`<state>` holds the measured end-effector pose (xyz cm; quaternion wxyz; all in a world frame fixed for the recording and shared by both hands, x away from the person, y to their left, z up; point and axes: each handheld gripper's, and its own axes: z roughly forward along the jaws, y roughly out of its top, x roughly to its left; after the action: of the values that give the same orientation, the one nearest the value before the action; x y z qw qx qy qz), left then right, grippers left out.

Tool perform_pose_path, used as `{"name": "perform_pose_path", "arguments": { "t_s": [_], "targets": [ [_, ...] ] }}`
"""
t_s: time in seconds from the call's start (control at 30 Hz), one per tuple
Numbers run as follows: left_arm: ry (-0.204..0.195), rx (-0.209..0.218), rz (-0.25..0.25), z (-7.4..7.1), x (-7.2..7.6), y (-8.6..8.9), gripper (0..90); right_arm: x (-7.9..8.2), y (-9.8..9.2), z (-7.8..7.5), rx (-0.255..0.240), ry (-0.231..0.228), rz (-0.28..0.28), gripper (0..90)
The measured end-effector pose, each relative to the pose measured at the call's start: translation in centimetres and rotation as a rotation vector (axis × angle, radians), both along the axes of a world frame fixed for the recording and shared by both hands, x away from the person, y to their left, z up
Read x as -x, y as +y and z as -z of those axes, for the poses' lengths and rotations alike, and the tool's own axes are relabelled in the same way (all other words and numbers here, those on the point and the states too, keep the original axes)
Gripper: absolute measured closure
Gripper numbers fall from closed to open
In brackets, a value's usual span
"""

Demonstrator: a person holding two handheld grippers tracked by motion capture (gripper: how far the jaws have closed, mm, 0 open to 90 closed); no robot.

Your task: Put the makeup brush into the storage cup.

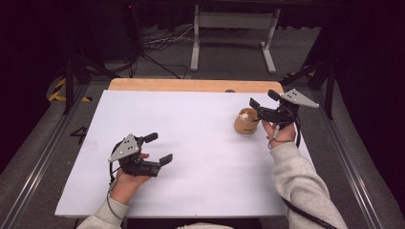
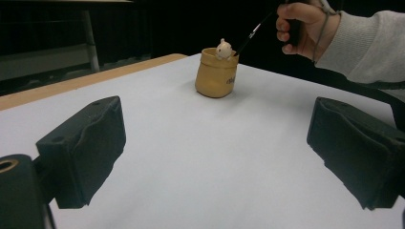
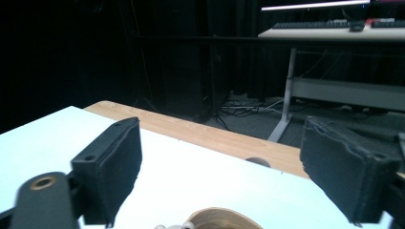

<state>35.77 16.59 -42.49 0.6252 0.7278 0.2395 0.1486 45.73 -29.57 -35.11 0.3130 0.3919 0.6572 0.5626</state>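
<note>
Cup: small tan cup sits upright toward the far right of the surface, with a little white toy figure poking out of the top. The left gripper view shows the same cup with the toy's head just above the rim.

Right hand-held gripper: right hand-held gripper hovers right over the cup, jaws spread wide with nothing pinched between them. Its own camera looks past the two black pads at the cup's rim directly below. Looks like the toy is sitting in the cup on its own, so this reads as a drop-off that's basically done, though that's a guess.

Left hand-held gripper: left hand-held gripper rests low at the near left, well apart from the cup, jaws spread and empty. It seems parked out of the way so the right side has room.

Surface: white sheet laid over a wooden top, whose strip shows along the far edge. Otherwise bare.

Room: dark all around, black curtains, grey floor with loose cables and a white desk frame behind. The right gripper view catches a desk with a keyboard in the back.
</note>
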Motion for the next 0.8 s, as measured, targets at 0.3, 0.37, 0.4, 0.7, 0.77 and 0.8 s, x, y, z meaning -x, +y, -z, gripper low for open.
{"name": "perform_pose_path", "arguments": {
  "t_s": [0.3,0.37,0.4,0.7,0.77,0.8],
  "targets": [
    [-0.006,0.0,-0.019,-0.2,0.7,1.1,6.3,3.0,-1.4,-1.7,0.03,-0.055,-0.064,5.1],
    [-0.007,0.007,-0.023,-0.3,0.8,1.3,6.1,3.8,-1.9,-1.8,0.028,-0.063,-0.077,3.8],
    [-0.008,0.011,-0.024,-0.4,0.9,1.4,6.1,4.0,-2.1,-1.9,0.027,-0.064,-0.083,3.4],
    [-0.009,0.005,-0.033,-0.5,1.6,2.3,5.9,7.2,-4.1,-2.0,0.056,-0.075,-0.145,0.1],
    [-0.01,0.005,-0.036,-0.5,1.7,2.6,5.9,7.4,-4.3,-1.9,0.054,-0.075,-0.151,0.0],
    [-0.009,0.004,-0.041,-0.5,1.8,2.7,5.9,7.8,-4.5,-1.8,0.061,-0.076,-0.157,0.0]
  ]
}}
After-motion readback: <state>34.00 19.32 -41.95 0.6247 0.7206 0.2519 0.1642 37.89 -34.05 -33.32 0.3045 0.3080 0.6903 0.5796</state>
